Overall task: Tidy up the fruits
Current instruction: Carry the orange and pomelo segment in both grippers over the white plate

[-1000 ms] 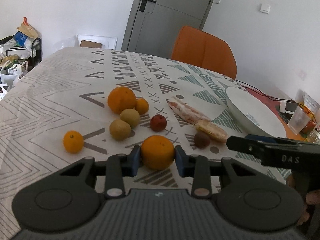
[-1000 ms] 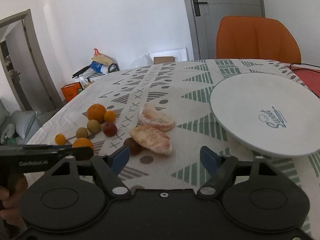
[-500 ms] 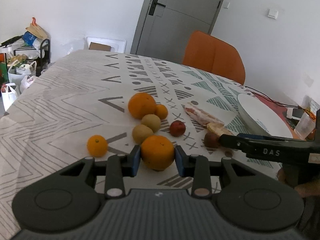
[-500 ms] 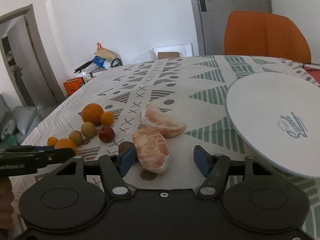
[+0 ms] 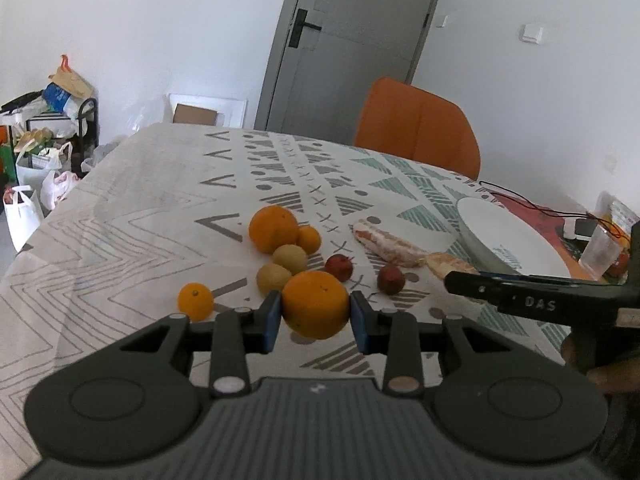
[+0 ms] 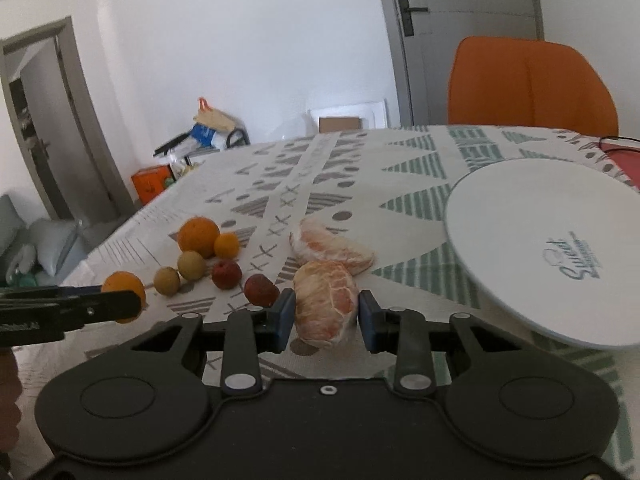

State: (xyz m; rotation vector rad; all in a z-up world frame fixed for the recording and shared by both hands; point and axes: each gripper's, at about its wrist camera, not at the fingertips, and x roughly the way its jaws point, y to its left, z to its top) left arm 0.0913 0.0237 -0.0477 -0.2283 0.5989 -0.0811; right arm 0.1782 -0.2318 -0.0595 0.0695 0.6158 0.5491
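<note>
White-walled room, desk [image 5: 132, 216] under a patterned cloth, left claw [image 5: 316, 317] clamped on a round orange [image 5: 315, 310], right claw [image 6: 326, 314], jaws just closing, gripped a peeled pinkish citrus chunk [image 6: 326, 305] beside a white round plate [image 6: 532, 240].

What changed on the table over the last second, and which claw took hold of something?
The right claw has just been closing and now grips the peeled pomelo segment, earlier ahead of its open jaws. The left claw kept its orange; the plate stayed empty.
</note>
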